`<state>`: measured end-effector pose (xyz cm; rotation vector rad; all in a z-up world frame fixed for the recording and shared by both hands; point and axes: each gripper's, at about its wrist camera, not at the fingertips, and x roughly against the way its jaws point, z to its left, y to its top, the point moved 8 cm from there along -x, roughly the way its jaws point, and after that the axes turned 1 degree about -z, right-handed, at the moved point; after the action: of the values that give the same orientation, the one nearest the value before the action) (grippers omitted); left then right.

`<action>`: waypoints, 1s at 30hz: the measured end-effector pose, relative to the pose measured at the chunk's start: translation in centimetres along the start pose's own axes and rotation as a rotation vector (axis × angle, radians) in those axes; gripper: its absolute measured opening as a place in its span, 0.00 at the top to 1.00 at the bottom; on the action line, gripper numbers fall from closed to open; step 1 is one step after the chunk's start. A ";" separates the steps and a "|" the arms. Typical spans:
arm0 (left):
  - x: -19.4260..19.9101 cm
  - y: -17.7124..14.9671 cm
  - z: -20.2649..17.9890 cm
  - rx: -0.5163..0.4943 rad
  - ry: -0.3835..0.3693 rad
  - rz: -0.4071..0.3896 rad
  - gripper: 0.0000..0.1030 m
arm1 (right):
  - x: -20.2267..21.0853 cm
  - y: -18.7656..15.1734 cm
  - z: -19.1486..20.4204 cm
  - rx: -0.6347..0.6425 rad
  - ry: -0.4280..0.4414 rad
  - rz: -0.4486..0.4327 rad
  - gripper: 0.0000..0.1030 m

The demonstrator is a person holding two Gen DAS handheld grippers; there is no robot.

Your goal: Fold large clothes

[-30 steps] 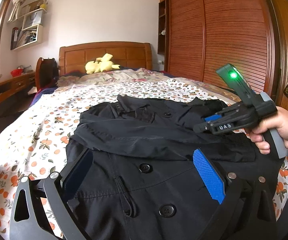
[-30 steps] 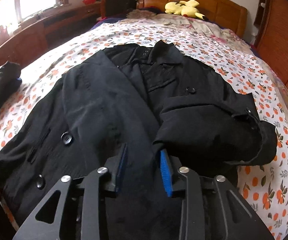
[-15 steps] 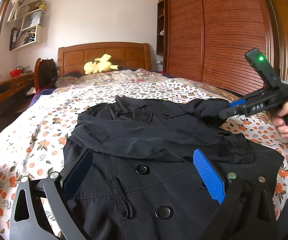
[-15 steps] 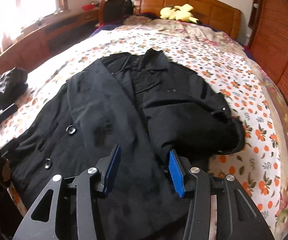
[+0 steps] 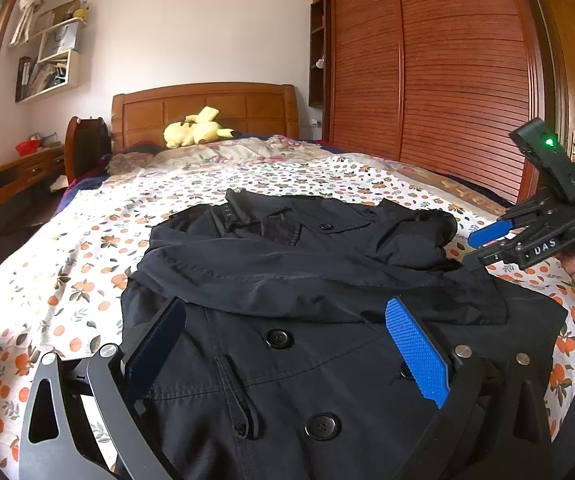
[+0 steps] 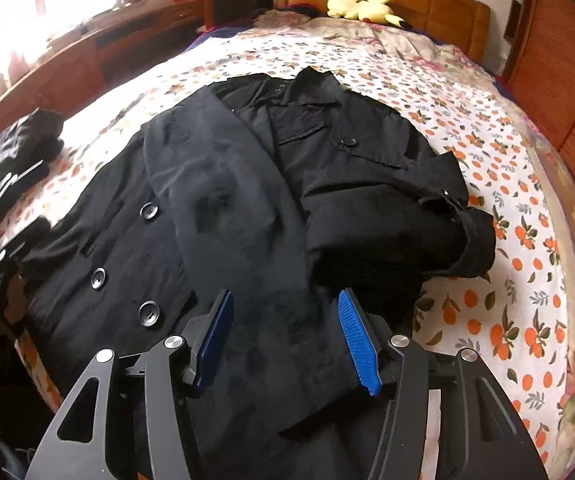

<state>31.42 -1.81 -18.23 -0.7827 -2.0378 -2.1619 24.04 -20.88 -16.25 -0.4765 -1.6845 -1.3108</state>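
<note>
- Black coat (image 6: 247, 208) lies flat on the bed (image 6: 487, 152), collar at 12, hem at 6: long axis runs 12–6.
- Right gripper (image 6: 285, 336) has just been opening, empty, nearer the bunched sleeve (image 6: 415, 236) at 1.
- Left gripper (image 5: 287, 352) wide open, empty, over the hem.

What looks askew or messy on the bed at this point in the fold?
The black coat's right sleeve lies bunched in a thick lump, cuff spilling past the coat onto the floral bedspread. Nothing looks damaged.
</note>
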 end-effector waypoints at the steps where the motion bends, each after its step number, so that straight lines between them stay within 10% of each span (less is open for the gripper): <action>1: 0.0 0.0 0.0 0.001 -0.001 0.000 0.02 | 0.3 0.1 -0.1 0.004 -0.018 -0.013 0.49; 17: 1.4 0.4 -0.8 -0.021 -0.017 -0.008 0.02 | -4.6 2.4 -14.4 -0.271 -0.255 -0.001 0.40; 21: 1.6 0.1 -0.2 -0.017 -0.005 0.000 0.02 | -6.5 2.1 -14.9 -0.287 -0.243 0.042 0.93; 30: 2.6 0.1 1.1 0.000 0.016 -0.010 0.02 | -1.9 6.0 -8.9 -0.146 -0.234 -0.126 0.96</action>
<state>29.55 -0.01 -17.14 -0.7539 -2.0385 -2.1658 33.31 -26.36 -14.40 -0.6390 -1.8424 -1.5249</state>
